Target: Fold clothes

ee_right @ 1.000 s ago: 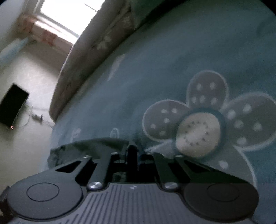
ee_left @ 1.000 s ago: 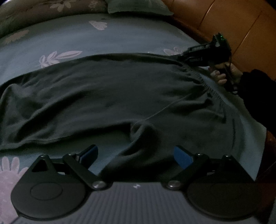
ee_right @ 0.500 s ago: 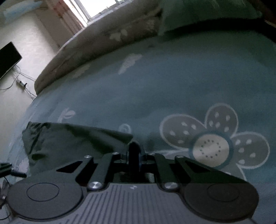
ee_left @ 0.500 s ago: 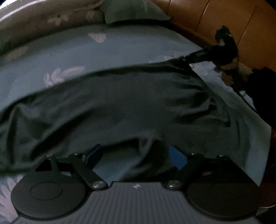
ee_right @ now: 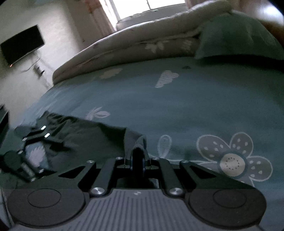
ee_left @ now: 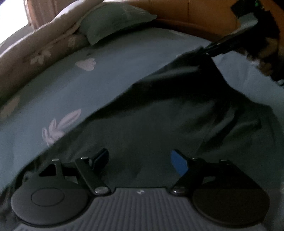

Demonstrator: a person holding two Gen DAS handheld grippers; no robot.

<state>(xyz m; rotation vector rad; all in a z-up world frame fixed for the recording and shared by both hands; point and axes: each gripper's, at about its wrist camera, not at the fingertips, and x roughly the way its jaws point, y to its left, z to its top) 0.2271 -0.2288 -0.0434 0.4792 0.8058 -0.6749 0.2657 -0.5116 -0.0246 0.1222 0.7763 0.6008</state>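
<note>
A dark green garment (ee_left: 168,120) lies spread over the teal flowered bedsheet (ee_left: 99,83). My left gripper (ee_left: 140,160) hovers low over its near part. Its jaws are closing, with blue pads (ee_left: 179,162) still well apart; cloth lies beneath and between them, unpinched. My right gripper (ee_right: 138,160) is shut on the garment's ribbed edge (ee_right: 140,142). In the left wrist view that right gripper (ee_left: 207,49) holds the far corner raised off the bed, with cloth draping down from it.
A green pillow (ee_left: 115,19) and a folded beige quilt (ee_left: 35,46) lie at the head of the bed, against an orange headboard (ee_left: 186,14). A hand and dark sleeve (ee_left: 266,58) hold the right gripper. A wall screen (ee_right: 23,46) hangs beyond the bed.
The right gripper has risen and rolled, lifting the garment's corner off the sheet. The left gripper has moved over the garment, rolled, and its jaws have narrowed.
</note>
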